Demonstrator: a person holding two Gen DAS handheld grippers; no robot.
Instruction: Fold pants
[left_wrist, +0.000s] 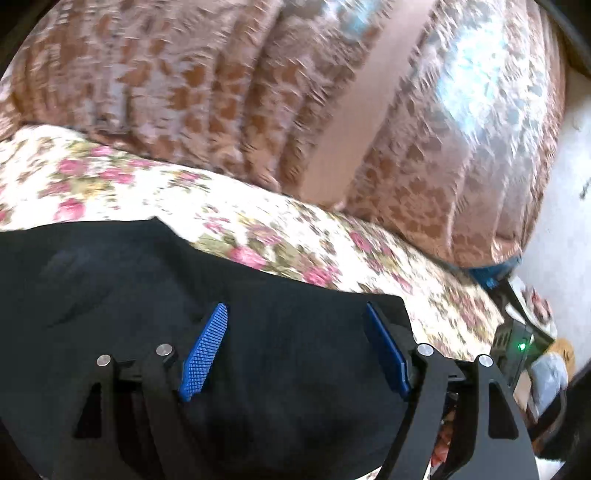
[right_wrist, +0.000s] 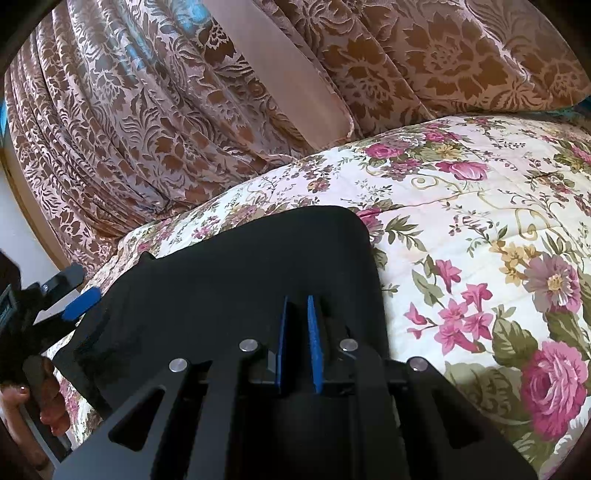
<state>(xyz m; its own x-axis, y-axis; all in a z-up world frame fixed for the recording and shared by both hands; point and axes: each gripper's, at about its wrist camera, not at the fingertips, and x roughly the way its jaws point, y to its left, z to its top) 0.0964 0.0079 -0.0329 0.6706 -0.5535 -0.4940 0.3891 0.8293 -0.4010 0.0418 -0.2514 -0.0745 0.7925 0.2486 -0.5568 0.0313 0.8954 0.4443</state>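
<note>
Bedroom: floral bedspread (right_wrist: 461, 206), patterned curtains (right_wrist: 147, 122)

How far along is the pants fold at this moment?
Done: the black pants lie as a compact, squared panel on the floral bedspread. In hand: the right gripper is shut on the cloth; the left gripper is open over it, holding nothing. Left: releasing, perhaps another fold.

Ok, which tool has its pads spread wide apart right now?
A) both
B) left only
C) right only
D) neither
B: the left tool has its blue pads wide apart above the black pants, while the right tool has its pads nearly together.
</note>
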